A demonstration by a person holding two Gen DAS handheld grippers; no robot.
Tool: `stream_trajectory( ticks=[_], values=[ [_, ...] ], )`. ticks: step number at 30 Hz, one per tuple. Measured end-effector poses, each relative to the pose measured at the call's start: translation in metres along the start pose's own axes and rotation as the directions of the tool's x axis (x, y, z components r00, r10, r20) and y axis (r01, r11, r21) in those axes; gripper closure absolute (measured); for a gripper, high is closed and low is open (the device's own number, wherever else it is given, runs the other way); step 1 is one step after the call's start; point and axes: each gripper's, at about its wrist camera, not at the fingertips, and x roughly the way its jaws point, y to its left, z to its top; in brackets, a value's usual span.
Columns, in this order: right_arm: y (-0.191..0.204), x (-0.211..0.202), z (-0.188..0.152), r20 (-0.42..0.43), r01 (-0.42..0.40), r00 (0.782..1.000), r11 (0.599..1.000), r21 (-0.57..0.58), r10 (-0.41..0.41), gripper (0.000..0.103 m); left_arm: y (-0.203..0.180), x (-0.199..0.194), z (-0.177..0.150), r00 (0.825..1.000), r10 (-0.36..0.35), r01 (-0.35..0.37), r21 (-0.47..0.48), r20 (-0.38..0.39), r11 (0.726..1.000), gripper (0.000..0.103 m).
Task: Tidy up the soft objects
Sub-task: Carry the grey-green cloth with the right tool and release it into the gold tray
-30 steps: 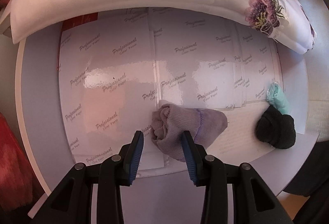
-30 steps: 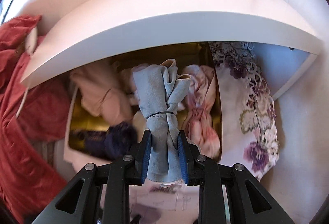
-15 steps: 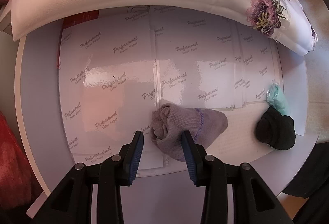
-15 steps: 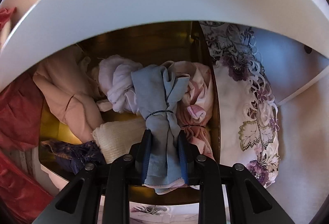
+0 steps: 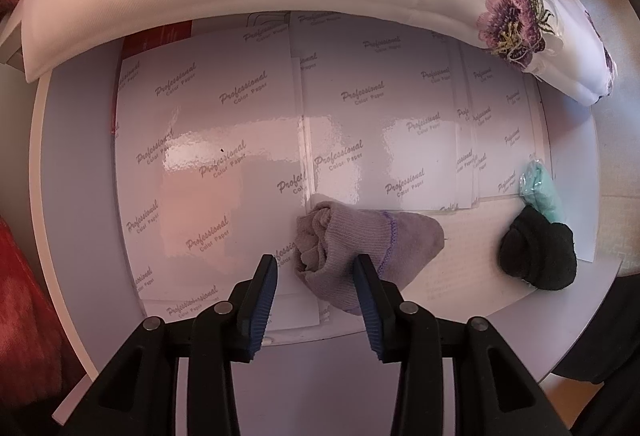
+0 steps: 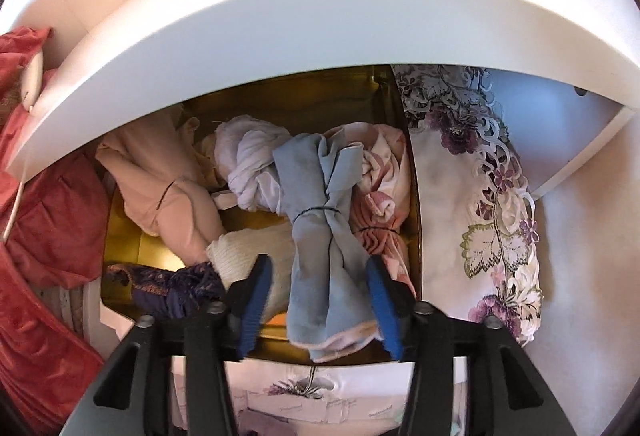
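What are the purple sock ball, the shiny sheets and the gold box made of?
The purple sock ball looks like soft knitted yarn: fine ribs and a stitched seam show. The shiny sheets are probably glossy coated paper; they mirror the light and read "Color Paper". The gold box seems to be polished metal, judging by its reflective walls, though it could be foil-covered.

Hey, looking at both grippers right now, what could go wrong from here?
1. The right gripper is open and the blue cloth bundle lies across other bundles at the gold bin front edge, its lower end overhanging; it may slide out.
2. The left gripper is open around only one end of the purple sock roll; closing there could pinch a loose layer and unroll it.
3. The glossy paper sheets under the roll may shift if dragged.
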Motion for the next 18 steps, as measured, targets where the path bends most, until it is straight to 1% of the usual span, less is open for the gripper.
stream_trajectory(
  ticks=[2, 11, 16, 18],
  values=[
    [0.002, -0.007, -0.005, 0.006, -0.002, 1.000, 1.000, -0.004, 0.002, 0.039, -0.001, 0.000, 0.000, 1.000, 0.002, -0.002, 0.002, 0.001, 1.000, 0.061],
    [-0.005, -0.026, -0.024, 0.020, -0.007, 1.000, 1.000, 0.003, 0.006, 0.039, -0.003, -0.003, -0.001, 1.000, 0.011, -0.011, 0.016, 0.006, 1.000, 0.061],
    [-0.013, -0.047, -0.042, 0.038, -0.038, 0.999, 0.999, 0.013, 0.038, 0.038, -0.004, -0.003, -0.001, 1.000, 0.015, -0.015, 0.023, 0.007, 1.000, 0.061],
    [-0.017, -0.055, -0.054, 0.036, -0.054, 0.998, 0.998, 0.015, 0.054, 0.035, -0.004, -0.003, -0.001, 1.000, 0.016, -0.016, 0.023, 0.008, 1.000, 0.061]
  ],
)
